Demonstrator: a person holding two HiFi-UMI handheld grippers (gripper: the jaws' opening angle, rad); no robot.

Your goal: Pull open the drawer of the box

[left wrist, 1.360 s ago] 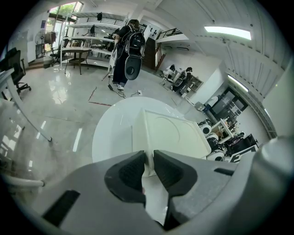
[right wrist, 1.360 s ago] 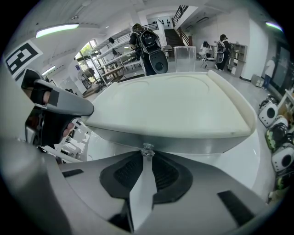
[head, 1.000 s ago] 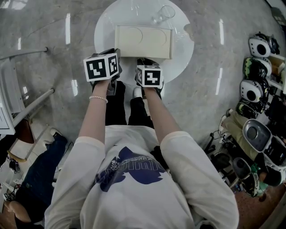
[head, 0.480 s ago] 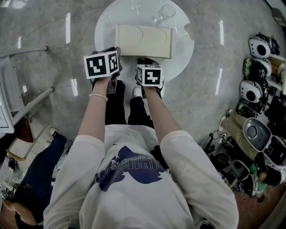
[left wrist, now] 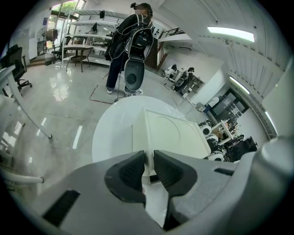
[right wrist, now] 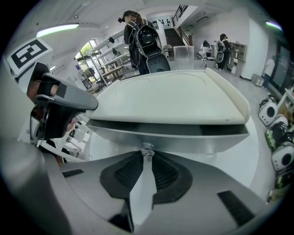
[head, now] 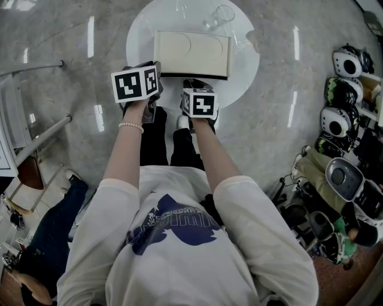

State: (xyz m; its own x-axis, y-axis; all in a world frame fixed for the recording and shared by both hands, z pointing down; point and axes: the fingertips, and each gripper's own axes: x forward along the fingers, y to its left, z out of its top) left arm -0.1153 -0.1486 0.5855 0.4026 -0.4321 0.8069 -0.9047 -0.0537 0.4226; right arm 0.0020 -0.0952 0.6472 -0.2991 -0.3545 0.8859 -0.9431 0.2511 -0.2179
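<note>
I see a round white table (head: pixel 139 36) standing on the grey polished floor (head: pixel 66 66). A cream box (head: pixel 191 52) sits about mid-table, its long front towards the near edge. A clear glass (head: pixel 219 17) stands by the far edge, close behind the box's right end.

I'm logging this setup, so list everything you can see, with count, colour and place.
Table: one, white, centre.
Box: one, cream, on the table.
Drawer: one, pale, in the box, slightly open.
Knob: one, clear, on the drawer front.
Glass: one, clear, behind the box.
Bystander: one, dark clothes, beyond the table.
Gear: several, black and white, far right.
Left gripper: one, grey, clamped on the box's corner.
Right gripper: one, grey, clamped on the knob.
</note>
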